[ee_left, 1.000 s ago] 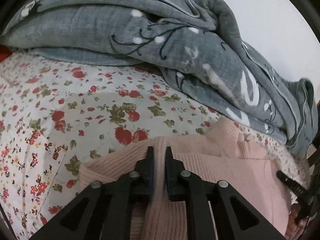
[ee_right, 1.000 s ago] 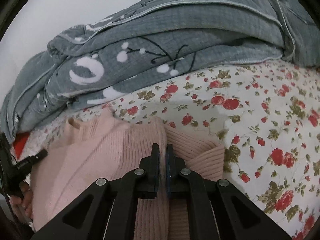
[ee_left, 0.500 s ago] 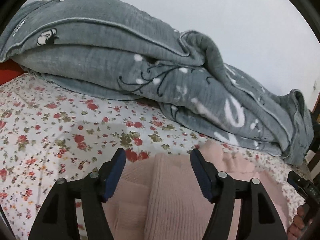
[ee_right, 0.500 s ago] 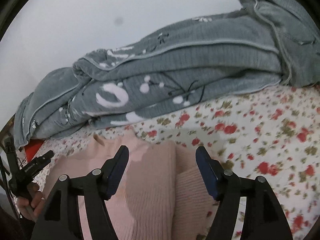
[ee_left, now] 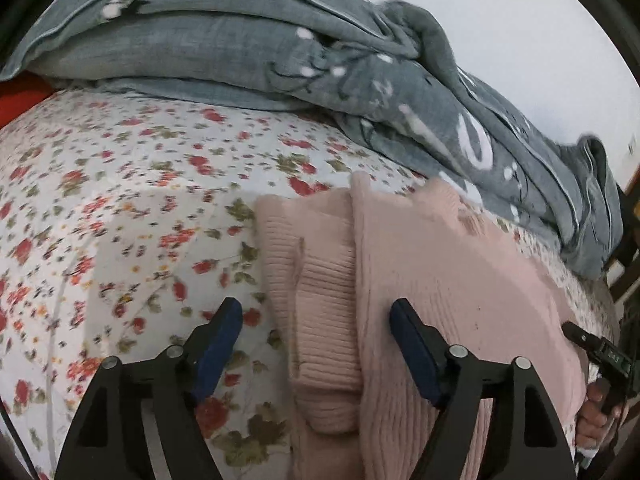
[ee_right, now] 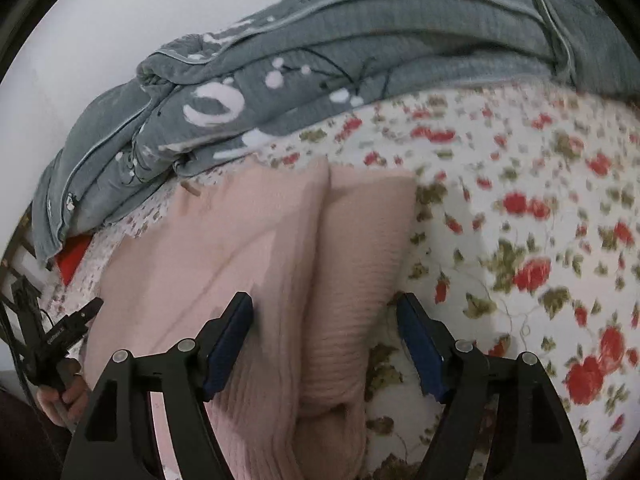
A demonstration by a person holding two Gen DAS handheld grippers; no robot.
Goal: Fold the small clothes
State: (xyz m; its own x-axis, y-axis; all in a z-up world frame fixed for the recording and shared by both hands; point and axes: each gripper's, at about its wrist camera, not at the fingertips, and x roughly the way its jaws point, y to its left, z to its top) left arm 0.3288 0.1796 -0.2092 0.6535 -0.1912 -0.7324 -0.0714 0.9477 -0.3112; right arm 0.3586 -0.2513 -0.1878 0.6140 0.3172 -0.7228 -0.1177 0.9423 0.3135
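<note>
Both the left hand-held gripper [ee_left: 314, 320] and right hand-held gripper [ee_right: 324, 316] had just been opening and stood released above the pink sweater [ee_left: 440, 272], which lay folded on the floral bed [ee_left: 120, 200] near a grey blanket [ee_right: 360, 60].

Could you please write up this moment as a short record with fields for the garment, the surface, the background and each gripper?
garment: pink knit sweater, lying on the bed with a ribbed sleeve folded lengthwise along its body
surface: floral bedsheet, white with red flowers
background: grey blanket bunched behind the sweater
left gripper: jaws have just been opening; open above the ribbed sleeve, pads not pressing on it
right gripper: jaws have just been opening; open above the sweater's other folded sleeve, nothing held
</note>
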